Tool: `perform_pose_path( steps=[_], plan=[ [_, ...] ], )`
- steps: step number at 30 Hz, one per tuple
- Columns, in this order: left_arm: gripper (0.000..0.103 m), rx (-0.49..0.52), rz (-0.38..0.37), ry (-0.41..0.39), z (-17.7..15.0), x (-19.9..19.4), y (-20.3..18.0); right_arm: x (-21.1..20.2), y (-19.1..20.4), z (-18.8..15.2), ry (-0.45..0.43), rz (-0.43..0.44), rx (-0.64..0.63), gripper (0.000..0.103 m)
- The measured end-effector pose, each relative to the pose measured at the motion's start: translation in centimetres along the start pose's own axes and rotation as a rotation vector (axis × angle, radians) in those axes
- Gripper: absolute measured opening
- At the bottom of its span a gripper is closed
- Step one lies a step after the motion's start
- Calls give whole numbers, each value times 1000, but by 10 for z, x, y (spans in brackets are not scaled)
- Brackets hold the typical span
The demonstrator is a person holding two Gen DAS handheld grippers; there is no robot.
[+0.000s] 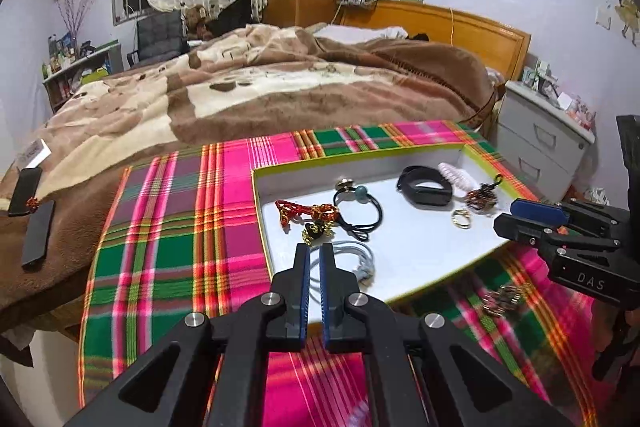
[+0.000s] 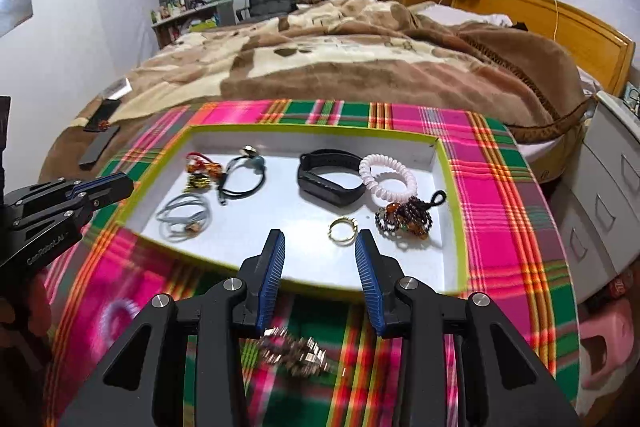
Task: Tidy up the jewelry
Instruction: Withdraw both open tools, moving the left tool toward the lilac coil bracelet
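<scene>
1. Between the right tongs (image 2: 320, 247), which stand wide apart and hold nothing, a metal-link bracelet (image 2: 294, 349) lies on the plaid cloth (image 2: 516, 187), just outside the near rim of the white tray (image 2: 454, 163).
2. Left tongs (image 1: 315, 255) are nearly closed with a narrow gap and nothing in it, hovering over the tray's near-left corner above a pale coiled cord (image 1: 356, 255).
3. Inside the tray: gold ring (image 2: 342, 229), beaded cluster (image 2: 404, 221), white spiral tie (image 2: 386, 177), black band (image 2: 330, 177), black hair tie (image 2: 240, 179), red-gold knot piece (image 2: 202, 167).
4. Likely next is picking up the bracelet; its loose links could slip or drape out of a shallow pinch.
5. A low approach might snag the cloth and drag the tray.
6. Lifting over the rim, the dangling links could catch it or knock the ring.
</scene>
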State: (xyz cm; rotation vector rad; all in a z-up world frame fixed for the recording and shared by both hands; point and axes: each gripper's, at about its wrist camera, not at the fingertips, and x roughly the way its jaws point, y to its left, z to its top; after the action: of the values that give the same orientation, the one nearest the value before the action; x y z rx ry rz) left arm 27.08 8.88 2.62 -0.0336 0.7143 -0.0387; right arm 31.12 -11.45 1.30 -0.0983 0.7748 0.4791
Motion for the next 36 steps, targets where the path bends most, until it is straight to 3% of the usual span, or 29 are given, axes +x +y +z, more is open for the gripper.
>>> perform_pose_path(
  steps=[10, 19, 36],
  plan=[
    [3, -27, 3, -78, -37, -70, -18, -74, 17, -41, -82, 36, 12, 38],
    [3, -33, -8, -116, -71, -116, -38, -116, 28, -78, -110, 58, 25, 38],
    [3, -44, -19, -115, -116, -152, -50, -150, 35, -124, -109, 79, 57, 39]
  ],
)
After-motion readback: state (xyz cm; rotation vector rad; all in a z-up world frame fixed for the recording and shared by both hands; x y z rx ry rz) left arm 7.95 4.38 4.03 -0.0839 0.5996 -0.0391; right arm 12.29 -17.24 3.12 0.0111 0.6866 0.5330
